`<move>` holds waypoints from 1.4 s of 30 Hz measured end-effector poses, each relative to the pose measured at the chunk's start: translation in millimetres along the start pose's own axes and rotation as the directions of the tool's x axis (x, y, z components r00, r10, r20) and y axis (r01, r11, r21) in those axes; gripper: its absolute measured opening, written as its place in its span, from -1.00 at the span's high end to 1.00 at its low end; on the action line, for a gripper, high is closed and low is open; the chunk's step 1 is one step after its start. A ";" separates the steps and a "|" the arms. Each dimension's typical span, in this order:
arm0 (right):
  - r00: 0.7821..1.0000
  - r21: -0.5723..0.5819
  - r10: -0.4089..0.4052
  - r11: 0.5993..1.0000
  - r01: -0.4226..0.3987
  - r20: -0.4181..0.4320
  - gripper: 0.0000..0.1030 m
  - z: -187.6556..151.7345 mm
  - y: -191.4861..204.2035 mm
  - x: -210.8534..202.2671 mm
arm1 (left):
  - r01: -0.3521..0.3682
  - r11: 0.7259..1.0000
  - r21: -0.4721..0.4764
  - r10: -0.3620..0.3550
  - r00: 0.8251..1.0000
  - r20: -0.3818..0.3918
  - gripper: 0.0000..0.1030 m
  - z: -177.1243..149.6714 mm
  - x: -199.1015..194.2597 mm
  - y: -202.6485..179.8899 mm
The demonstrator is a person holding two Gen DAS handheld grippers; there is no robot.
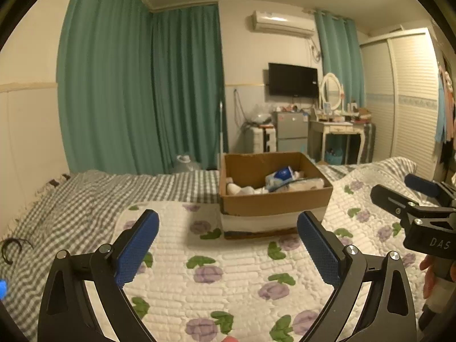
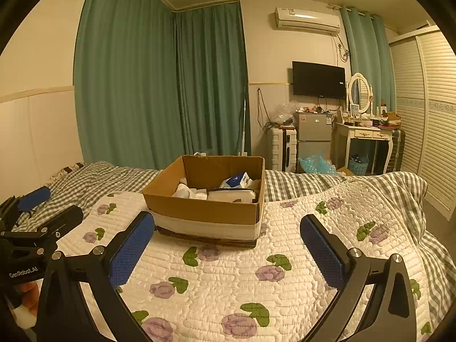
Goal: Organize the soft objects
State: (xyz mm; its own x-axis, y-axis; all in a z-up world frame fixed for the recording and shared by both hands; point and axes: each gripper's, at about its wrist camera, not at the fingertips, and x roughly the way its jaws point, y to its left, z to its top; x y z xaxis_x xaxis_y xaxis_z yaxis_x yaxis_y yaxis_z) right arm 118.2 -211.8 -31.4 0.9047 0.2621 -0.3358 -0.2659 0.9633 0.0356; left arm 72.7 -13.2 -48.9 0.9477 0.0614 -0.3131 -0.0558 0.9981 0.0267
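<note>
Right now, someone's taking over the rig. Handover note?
Left gripper: open, empty, above the floral quilt.
Right gripper: open, empty, beside it.
Cardboard box sits on the quilt ahead of both, already holding soft white items and a blue-and-white pack.
No loose soft objects visible on the bed; check outside the views before calling it done.

Home bedroom, quilted bed (image 2: 256,285), teal curtains (image 2: 159,85), wall television (image 2: 318,79), dressing table (image 2: 367,134)
</note>
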 end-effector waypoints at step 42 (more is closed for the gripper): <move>1.000 0.020 0.015 1.000 -0.015 -0.021 -0.99 -3.2 -1.2 3.2 | 0.000 1.000 0.007 0.000 1.000 -0.005 -0.93 1.5 -4.4 0.2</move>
State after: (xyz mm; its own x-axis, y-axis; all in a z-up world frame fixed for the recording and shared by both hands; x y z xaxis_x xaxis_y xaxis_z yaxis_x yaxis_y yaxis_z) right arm 120.4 -212.3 -35.6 0.8936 0.2754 -0.3546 -0.2724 0.9604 0.0594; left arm 68.9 -13.3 -46.1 0.9462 0.0614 -0.3178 -0.0536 0.9980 0.0332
